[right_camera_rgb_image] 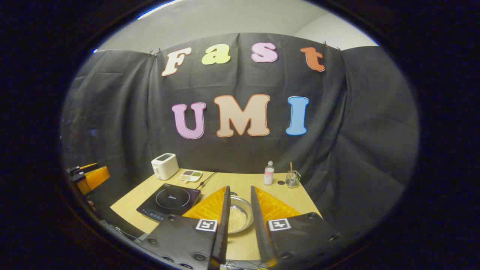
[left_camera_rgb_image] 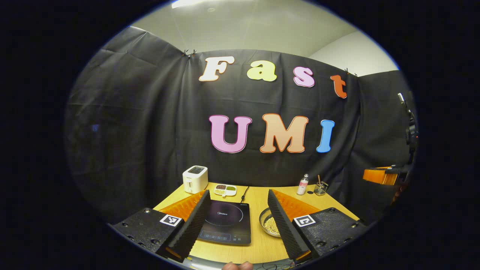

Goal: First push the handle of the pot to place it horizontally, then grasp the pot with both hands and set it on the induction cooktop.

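Both grippers held above the near edge of the light wooden table (left_camera_rgb_image: 258, 204), nothing gripped. Left gripper (left_camera_rgb_image: 238, 225) jaws wide apart; right gripper (right_camera_rgb_image: 239, 221) jaws narrowly apart. Round shiny metal pot (right_camera_rgb_image: 240, 216) of pale beads sits just right of the flat black induction cooktop (left_camera_rgb_image: 225, 222).

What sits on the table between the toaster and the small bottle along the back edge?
In the left gripper view, a divided snack dish and the cooktop's cable lie between the toaster and the bottle; the rest is bare table.
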The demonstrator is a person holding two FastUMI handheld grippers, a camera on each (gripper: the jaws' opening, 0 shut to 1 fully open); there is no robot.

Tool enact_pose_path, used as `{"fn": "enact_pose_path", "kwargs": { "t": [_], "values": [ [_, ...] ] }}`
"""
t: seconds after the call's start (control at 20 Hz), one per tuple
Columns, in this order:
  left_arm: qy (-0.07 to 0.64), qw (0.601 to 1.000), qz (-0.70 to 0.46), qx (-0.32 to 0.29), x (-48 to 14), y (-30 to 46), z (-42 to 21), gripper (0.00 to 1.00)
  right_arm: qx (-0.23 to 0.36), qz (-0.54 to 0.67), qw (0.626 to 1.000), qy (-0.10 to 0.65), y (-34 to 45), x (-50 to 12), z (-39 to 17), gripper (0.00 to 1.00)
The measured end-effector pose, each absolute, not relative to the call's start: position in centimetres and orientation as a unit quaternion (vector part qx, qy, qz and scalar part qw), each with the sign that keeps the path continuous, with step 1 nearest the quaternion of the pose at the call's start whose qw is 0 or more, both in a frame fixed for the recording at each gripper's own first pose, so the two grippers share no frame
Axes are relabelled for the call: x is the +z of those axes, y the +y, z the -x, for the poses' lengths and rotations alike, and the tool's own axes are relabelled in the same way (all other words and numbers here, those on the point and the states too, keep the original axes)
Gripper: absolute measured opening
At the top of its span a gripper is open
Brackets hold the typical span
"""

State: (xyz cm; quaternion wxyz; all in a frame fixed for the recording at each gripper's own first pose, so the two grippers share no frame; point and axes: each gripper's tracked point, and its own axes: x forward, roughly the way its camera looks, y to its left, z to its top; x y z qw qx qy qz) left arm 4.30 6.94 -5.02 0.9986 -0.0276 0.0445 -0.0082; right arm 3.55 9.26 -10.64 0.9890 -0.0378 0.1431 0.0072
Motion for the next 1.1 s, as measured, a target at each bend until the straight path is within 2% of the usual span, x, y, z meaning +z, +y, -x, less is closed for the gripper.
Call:
{"fn": "enact_pose_path", "kwargs": {
  "t": [0.05,0.1,0.2,0.25,0.3,0.35,0.4,0.45,0.5,0.55,0.65,0.7,0.85,1.0,1.05,1.1],
  "values": [
    [0.049,0.998,0.032,-0.005,-5.4,7.0,-4.9,0.93,0.011,0.038,0.988,0.148,9.3,-11.6,-5.2,0.24],
    [0.054,0.998,0.035,0.002,-6.0,7.3,-5.4,0.88,0.015,0.038,0.987,0.157,9.3,-12.1,-5.7,0.20],
    [0.058,0.997,0.040,0.016,-6.2,7.8,-6.3,0.98,0.037,0.035,0.984,0.173,10.0,-13.5,-6.8,0.12],
    [0.059,0.997,0.046,0.018,-6.2,7.7,-6.8,0.98,0.042,0.028,0.983,0.177,10.2,-14.1,-7.3,0.15],
    [0.060,0.997,0.050,0.017,-6.5,7.3,-7.3,0.93,0.045,0.018,0.982,0.182,10.4,-14.5,-7.9,0.12],
    [0.068,0.996,0.048,0.019,-6.7,7.3,-7.9,0.93,0.053,0.002,0.978,0.200,10.6,-15.8,-8.4,0.11],
    [0.073,0.996,0.045,0.025,-7.1,7.5,-8.5,0.93,0.063,-0.010,0.972,0.226,11.0,-17.3,-8.6,0.00],
    [0.069,0.996,0.046,0.027,-6.8,7.5,-9.2,0.93,0.068,-0.019,0.968,0.242,11.0,-18.6,-9.2,0.00],
    [0.068,0.996,0.046,0.030,-6.6,7.2,-9.9,0.89,0.077,-0.027,0.963,0.257,11.1,-19.7,-9.7,0.00],
    [0.069,0.996,0.044,0.032,-6.6,7.1,-10.6,0.93,0.093,-0.037,0.957,0.271,11.6,-20.0,-10.3,0.00],
    [0.071,0.996,0.041,0.038,-6.7,6.9,-11.9,0.93,0.119,-0.053,0.949,0.287,12.4,-21.7,-10.9,0.00],
    [0.074,0.996,0.042,0.040,-6.8,6.6,-12.6,0.94,0.123,-0.057,0.946,0.294,12.3,-22.4,-11.6,0.04],
    [0.068,0.996,0.031,0.045,-6.4,6.6,-14.3,0.93,0.148,-0.056,0.941,0.299,13.1,-24.0,-12.4,0.00],
    [0.079,0.996,0.032,0.033,-7.2,6.3,-16.3,0.93,0.148,-0.057,0.933,0.324,13.6,-26.2,-12.4,0.03],
    [0.079,0.996,0.031,0.026,-7.4,6.3,-17.3,0.89,0.146,-0.059,0.928,0.337,13.9,-27.4,-12.5,0.03],
    [0.077,0.996,0.028,0.019,-7.6,6.5,-18.5,0.93,0.145,-0.063,0.920,0.358,14.5,-28.8,-12.4,0.03]
  ]
}}
